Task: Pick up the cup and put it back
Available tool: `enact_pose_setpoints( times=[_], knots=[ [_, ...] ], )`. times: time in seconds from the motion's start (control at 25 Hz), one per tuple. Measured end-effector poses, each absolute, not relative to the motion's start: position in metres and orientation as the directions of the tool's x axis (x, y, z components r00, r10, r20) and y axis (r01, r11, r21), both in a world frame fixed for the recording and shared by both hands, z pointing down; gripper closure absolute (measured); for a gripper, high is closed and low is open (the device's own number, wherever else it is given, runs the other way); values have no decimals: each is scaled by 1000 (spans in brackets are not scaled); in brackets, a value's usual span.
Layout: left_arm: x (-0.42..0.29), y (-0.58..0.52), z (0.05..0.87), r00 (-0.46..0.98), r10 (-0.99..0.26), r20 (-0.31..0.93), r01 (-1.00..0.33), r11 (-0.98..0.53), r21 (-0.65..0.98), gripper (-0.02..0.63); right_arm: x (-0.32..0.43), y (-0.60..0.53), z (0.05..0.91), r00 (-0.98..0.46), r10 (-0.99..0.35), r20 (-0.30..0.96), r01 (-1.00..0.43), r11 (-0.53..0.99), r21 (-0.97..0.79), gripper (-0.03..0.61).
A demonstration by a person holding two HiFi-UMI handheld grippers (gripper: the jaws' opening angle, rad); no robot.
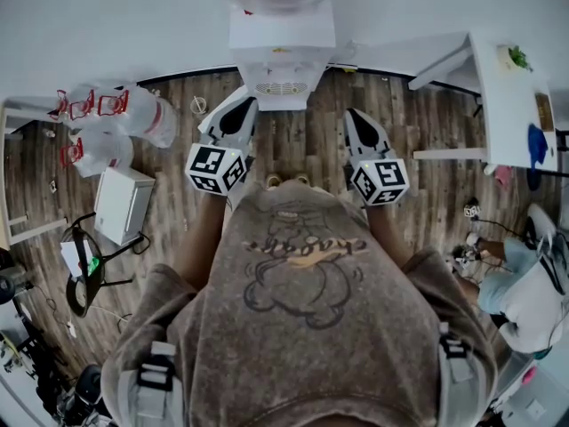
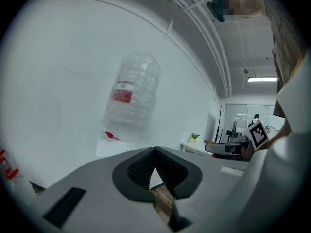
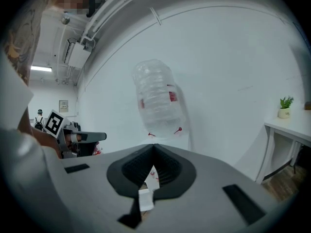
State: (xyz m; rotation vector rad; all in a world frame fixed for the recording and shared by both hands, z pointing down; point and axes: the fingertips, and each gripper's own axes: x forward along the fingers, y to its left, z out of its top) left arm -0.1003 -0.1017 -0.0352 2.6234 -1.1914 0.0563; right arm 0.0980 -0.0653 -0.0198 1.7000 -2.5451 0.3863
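No cup shows in any view. A white water dispenser [image 1: 282, 56] stands against the wall straight ahead, with a clear bottle [image 2: 132, 98] upside down on top; the bottle [image 3: 156, 98] also shows in the right gripper view. My left gripper [image 1: 238, 109] points at the dispenser's left side, its jaws shut with nothing between them [image 2: 155, 152]. My right gripper [image 1: 357, 118] points at the dispenser's right side, tips together and empty [image 3: 154, 148]. Both hang in the air short of the dispenser, roughly level and side by side.
Several empty water bottles [image 1: 116, 118] lie on the wooden floor at the left, beside a white box [image 1: 124, 203]. A white table [image 1: 511, 105] stands at the right with a potted plant [image 3: 285, 103]. A person sits at the lower right [image 1: 524, 283].
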Motion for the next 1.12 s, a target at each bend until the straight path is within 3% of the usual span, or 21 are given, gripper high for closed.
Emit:
enact_pose_setpoints(
  times=[1.12],
  knots=[
    [-105,-104,-24,639,-747,181,-765,-595,247,611,116,-78,-14,-381,-901,208,-921,349,-174,577]
  ],
)
